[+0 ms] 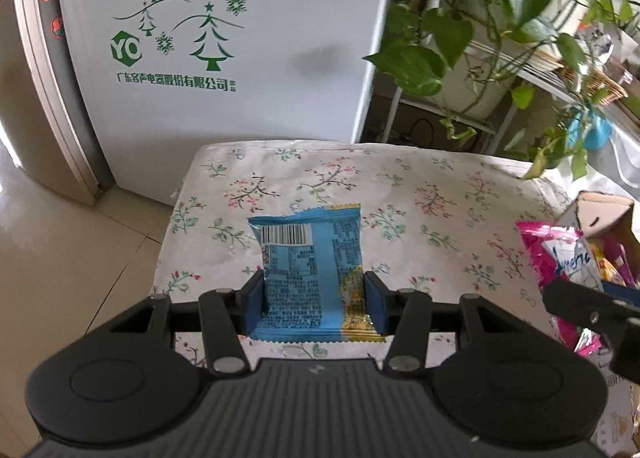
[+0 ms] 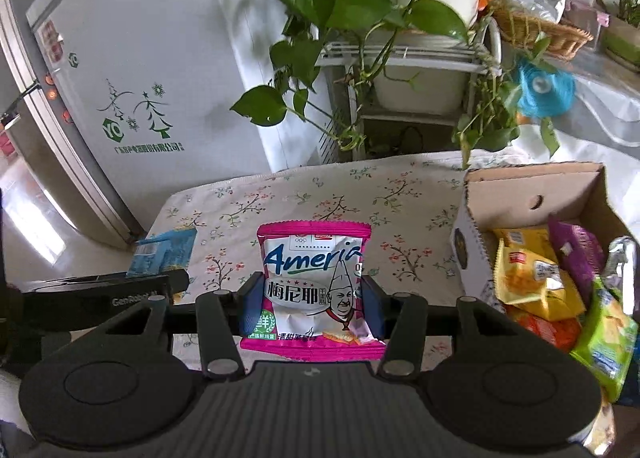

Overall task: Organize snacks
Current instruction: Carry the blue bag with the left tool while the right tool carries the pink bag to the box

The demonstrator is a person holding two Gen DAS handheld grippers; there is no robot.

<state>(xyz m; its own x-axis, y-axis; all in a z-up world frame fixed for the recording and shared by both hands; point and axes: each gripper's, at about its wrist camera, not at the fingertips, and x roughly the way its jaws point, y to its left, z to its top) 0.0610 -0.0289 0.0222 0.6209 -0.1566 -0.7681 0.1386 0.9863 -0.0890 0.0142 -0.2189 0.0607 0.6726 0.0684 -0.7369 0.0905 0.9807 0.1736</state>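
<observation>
Where jaws pinch, blue packet [image 1: 310, 278] between left pair, pink packet [image 2: 314, 290] between right

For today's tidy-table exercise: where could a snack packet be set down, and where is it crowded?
Free: the floral tablecloth between the fridge side and the cardboard box, up to the far edge by the plant stand. Crowded: inside the box, already heaped with snack packets.

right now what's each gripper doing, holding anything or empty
Left gripper: closed on the blue snack packet, held above the floral tablecloth.
Right gripper: closed on the pink Ameria packet, beside the cardboard box.
</observation>
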